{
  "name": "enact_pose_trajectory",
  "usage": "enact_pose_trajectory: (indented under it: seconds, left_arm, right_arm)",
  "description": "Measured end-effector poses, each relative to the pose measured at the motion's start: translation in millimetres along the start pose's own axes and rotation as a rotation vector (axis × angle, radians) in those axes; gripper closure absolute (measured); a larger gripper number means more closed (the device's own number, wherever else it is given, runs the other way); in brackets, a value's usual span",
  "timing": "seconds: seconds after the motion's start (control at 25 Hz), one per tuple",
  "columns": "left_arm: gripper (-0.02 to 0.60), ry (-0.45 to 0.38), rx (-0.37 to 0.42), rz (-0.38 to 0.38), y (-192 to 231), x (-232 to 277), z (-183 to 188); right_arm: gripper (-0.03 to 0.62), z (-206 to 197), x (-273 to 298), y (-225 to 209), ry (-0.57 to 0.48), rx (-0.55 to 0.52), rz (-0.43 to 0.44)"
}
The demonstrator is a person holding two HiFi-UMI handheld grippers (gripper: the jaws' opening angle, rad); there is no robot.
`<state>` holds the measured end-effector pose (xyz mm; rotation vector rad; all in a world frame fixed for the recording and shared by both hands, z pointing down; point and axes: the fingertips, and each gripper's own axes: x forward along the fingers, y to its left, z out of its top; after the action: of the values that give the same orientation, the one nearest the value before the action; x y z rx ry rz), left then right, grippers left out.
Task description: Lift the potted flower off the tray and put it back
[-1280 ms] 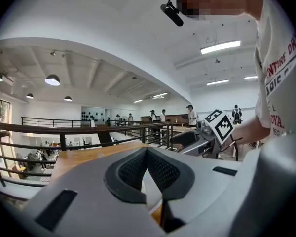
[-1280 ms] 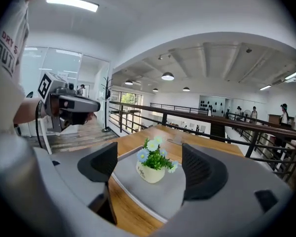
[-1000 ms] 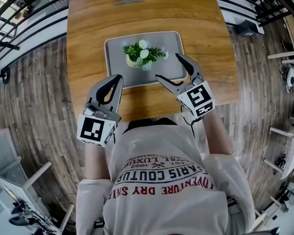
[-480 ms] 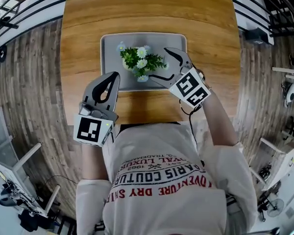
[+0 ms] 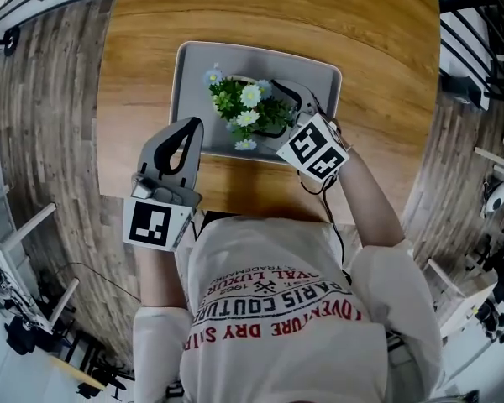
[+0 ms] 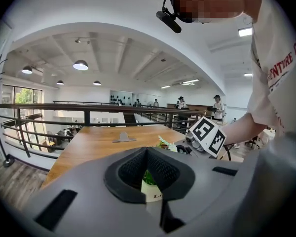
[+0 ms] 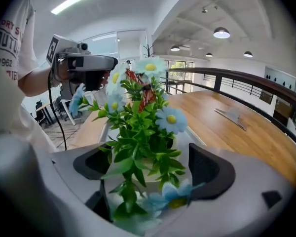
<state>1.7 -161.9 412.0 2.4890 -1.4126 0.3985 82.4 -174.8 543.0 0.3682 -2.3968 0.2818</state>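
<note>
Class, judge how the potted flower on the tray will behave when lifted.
Likely top-heavy: the potted flower spreads leaves wider than its small white pot, so it may tip. Stems and petals look thin, probably bending if squeezed. The smooth pot might slip on the tray.

The right tool (image 5: 275, 114) pointed steeply down at the potted flower (image 5: 244, 107), its jaws set wide on either side of it. They had just been opening, and the pads did not press on it. The bare right forearm (image 5: 365, 208) slanted back from it. The left tool (image 5: 191, 127) hung just left of the flower, nearer the person, with its jaws together and empty.
</note>
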Motion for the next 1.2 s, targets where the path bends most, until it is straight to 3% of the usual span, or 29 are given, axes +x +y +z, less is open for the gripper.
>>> enact_pose_trajectory:
  seconds: [0.12,0.48,1.2]
  left_arm:
    - [0.569,0.032,-0.044,0.027,-0.3,3.6,-10.8]
    - [0.569,-0.013,-0.033,0.064,13.9,16.1,-18.7]
    - [0.569,0.009,-0.053,0.052,20.7,17.5,-32.1]
  right_arm:
    - [0.118,-3.8,9.4,2.8,-0.022,0.006,0.029]
    - [0.111,-0.7,28.9,2.2,-0.117,-0.006,0.047]
    - [0.108,10.2,26.4,-10.1,-0.215,-0.013,-0.061]
